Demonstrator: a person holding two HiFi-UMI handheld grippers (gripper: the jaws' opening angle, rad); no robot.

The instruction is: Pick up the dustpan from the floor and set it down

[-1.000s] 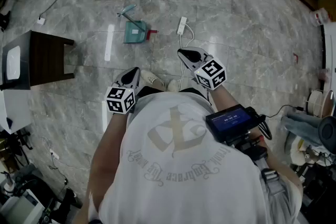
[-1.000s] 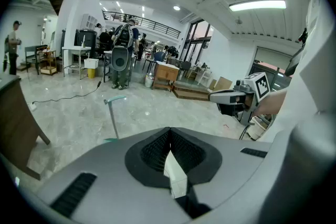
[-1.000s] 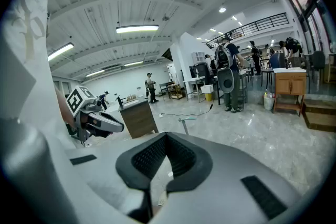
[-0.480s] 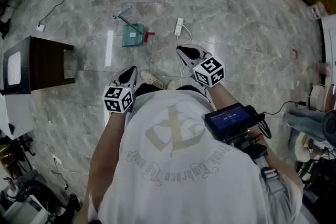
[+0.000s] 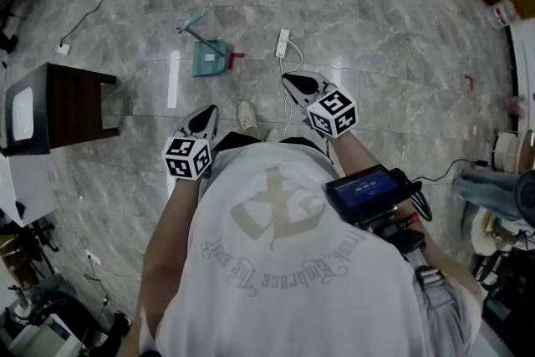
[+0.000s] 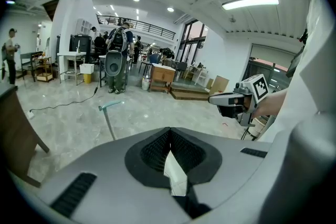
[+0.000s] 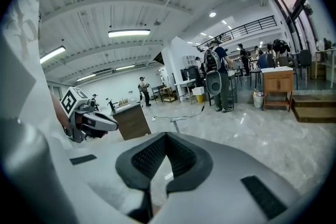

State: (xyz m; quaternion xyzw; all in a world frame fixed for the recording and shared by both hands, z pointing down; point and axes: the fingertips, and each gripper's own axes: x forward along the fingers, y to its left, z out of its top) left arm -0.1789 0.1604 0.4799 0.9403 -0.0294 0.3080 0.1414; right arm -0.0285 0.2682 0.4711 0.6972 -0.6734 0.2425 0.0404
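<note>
The teal plastic dustpan (image 5: 209, 58) lies on the grey marble floor (image 5: 376, 38), at twelve o'clock from the left gripper (image 5: 208, 114). That gripper and the right gripper (image 5: 291, 84) both have their fingers closed together, holding nothing.

1 dustpan (image 5: 211, 57): teal pan, small red part (image 5: 241, 55) at right edge, long thin handle (image 5: 194, 22) with pale teal grip. Pan flat on grey marble floor (image 5: 376, 46), handle standing near upright. Untouched.
</note>
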